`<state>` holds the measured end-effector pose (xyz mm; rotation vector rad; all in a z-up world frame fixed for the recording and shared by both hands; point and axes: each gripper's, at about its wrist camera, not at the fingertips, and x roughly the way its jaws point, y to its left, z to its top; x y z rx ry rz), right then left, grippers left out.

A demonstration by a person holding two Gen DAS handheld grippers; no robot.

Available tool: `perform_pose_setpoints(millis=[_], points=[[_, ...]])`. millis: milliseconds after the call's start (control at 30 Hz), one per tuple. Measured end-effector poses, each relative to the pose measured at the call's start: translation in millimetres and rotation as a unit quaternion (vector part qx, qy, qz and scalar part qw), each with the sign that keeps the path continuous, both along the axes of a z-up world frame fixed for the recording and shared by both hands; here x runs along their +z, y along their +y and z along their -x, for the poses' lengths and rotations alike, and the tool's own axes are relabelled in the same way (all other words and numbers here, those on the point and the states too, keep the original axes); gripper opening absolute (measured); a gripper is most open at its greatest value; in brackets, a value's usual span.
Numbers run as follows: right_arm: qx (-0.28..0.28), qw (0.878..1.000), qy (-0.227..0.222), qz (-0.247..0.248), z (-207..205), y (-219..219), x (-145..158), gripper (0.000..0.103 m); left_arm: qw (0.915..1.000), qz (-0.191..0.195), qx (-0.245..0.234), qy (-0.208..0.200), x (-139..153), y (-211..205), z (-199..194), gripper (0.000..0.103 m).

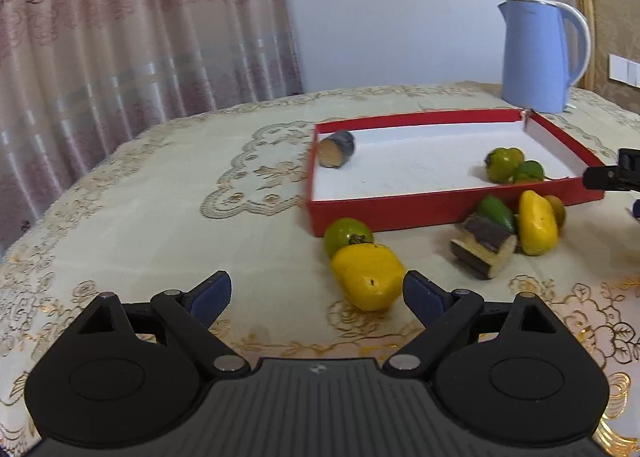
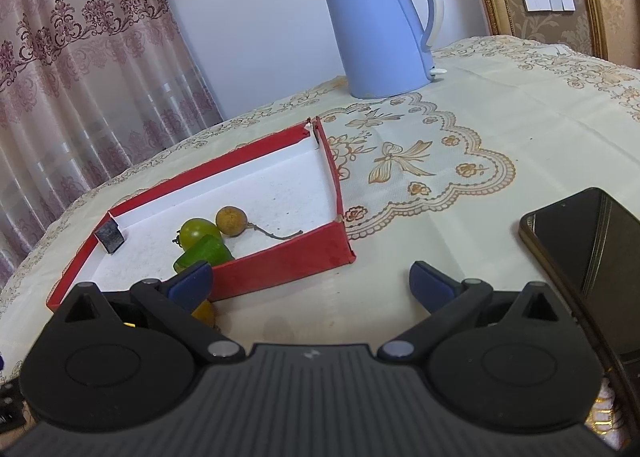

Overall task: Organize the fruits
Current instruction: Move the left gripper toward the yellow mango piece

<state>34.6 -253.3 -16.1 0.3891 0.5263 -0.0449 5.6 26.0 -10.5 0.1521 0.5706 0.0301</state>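
Observation:
A red box (image 1: pixel 440 205) with a white floor sits on the table, also in the right wrist view (image 2: pixel 280 267). Inside lie a dark cut log piece (image 1: pixel 337 149), a green round fruit (image 1: pixel 505 164) and a green piece (image 1: pixel 529 172); the right wrist view also shows a brown round fruit (image 2: pixel 231 220). In front of the box lie a yellow fruit (image 1: pixel 368 277), a green fruit (image 1: pixel 346 237), another dark log piece (image 1: pixel 482 251), a yellow fruit (image 1: pixel 537 223) and a green piece (image 1: pixel 497 213). My left gripper (image 1: pixel 317 293) is open, the near yellow fruit just ahead. My right gripper (image 2: pixel 310 281) is open and empty.
A blue electric kettle (image 1: pixel 536 57) stands behind the box, also in the right wrist view (image 2: pixel 380 25). A dark phone (image 2: pixel 592 257) lies on the table at the right. An embroidered cream tablecloth (image 1: pixel 160 197) covers the table. Curtains hang behind.

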Motion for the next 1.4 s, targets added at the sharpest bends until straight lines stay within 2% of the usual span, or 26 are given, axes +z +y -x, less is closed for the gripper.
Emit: perform_pose_setpoints(millis=[167,333,533,700,833,967,1267,1400], points=[[0.000,1.000,0.000,0.000,-0.1,-0.3,-0.2,0.103,1.0000,0.009,-0.001,-0.003,-0.8,-9.5,-12.6,0.094],[0.000,1.000,0.000,-0.002,-0.2,-0.3,-0.8,0.103,0.9992,0.032,-0.004,0.025,-7.8,-11.2,-22.9,0.093],[0.000,1.000,0.000,-0.002,-0.3,-0.5,-1.0,0.103,0.9985,0.048,-0.010,0.023,-7.1,-9.3,-23.7,0.093],[0.000,1.000,0.001,-0.004,-0.8,0.1,-2.1,0.103,0.9957,0.077,-0.007,0.051,-16.0,-3.5,-33.4,0.093],[0.000,1.000,0.000,-0.005,-0.6,-0.5,-1.9,0.103,0.9964,0.069,-0.014,0.048,-16.5,-4.5,-31.4,0.093],[0.000,1.000,0.000,-0.006,-0.8,-0.7,-2.3,0.103,0.9971,0.065,-0.010,0.037,-16.9,-5.6,-29.3,0.100],[0.000,1.000,0.000,-0.007,-0.8,-1.3,-2.3,0.103,0.9986,0.040,0.011,0.033,-16.8,-9.0,-29.4,0.100],[0.000,1.000,0.000,-0.007,-0.8,-1.1,-2.4,0.103,0.9983,0.051,0.008,0.027,-15.3,-5.8,-26.9,0.100]])
